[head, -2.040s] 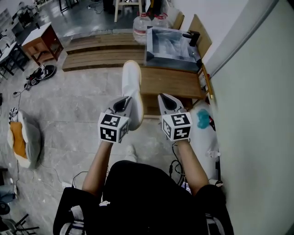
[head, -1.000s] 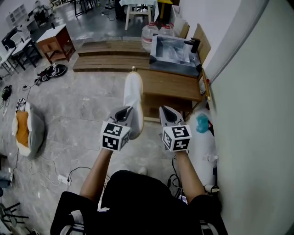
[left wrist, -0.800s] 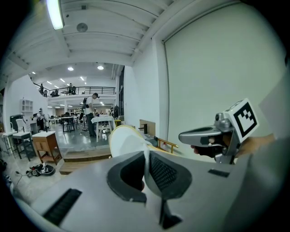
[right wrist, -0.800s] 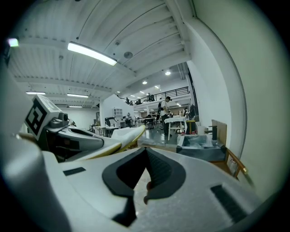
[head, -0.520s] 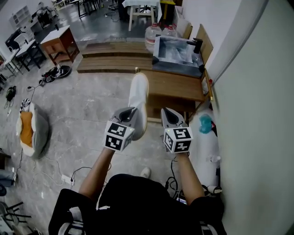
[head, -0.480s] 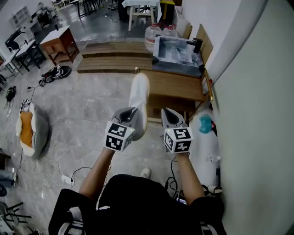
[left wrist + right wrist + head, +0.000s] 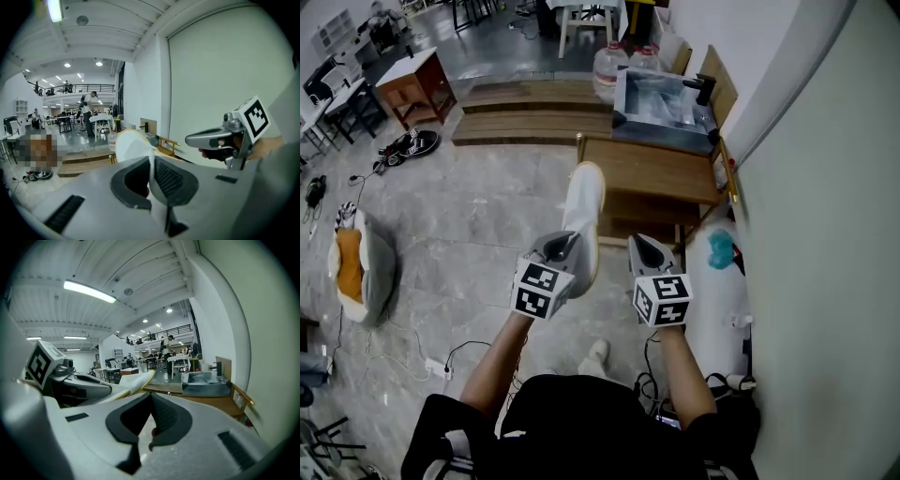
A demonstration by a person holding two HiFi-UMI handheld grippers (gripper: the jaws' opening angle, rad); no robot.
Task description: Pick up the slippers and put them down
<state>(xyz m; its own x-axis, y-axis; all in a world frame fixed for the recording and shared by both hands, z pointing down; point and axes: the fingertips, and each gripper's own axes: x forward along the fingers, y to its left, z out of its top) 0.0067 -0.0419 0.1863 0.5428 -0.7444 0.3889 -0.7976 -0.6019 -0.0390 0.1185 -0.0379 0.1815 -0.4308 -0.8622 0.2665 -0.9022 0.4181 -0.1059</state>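
Observation:
A white slipper (image 7: 584, 202) with a pale yellow sole sticks out forward from my left gripper (image 7: 565, 239), which is shut on its thin edge. In the left gripper view the slipper (image 7: 131, 144) rises just beyond the closed jaws of the left gripper (image 7: 151, 159). My right gripper (image 7: 639, 242) hangs beside it on the right, shut, with nothing between its jaws. In the right gripper view the right gripper (image 7: 151, 397) has its jaws together, and the slipper (image 7: 138, 379) shows to the left. Both grippers hover over the grey floor in front of a low wooden table (image 7: 666, 173).
A metal basin (image 7: 661, 98) stands at the table's far end, with water bottles (image 7: 609, 61) behind. Low wooden platforms (image 7: 525, 108) lie further back. A white wall (image 7: 825, 234) runs close on the right, with a teal object (image 7: 719, 248) at its foot. A padded cushion (image 7: 356, 262) lies at the left.
Both grippers have sunk a little, nearer the floor. The slipper stays clamped in the left one, and neither pair of jaws has changed.

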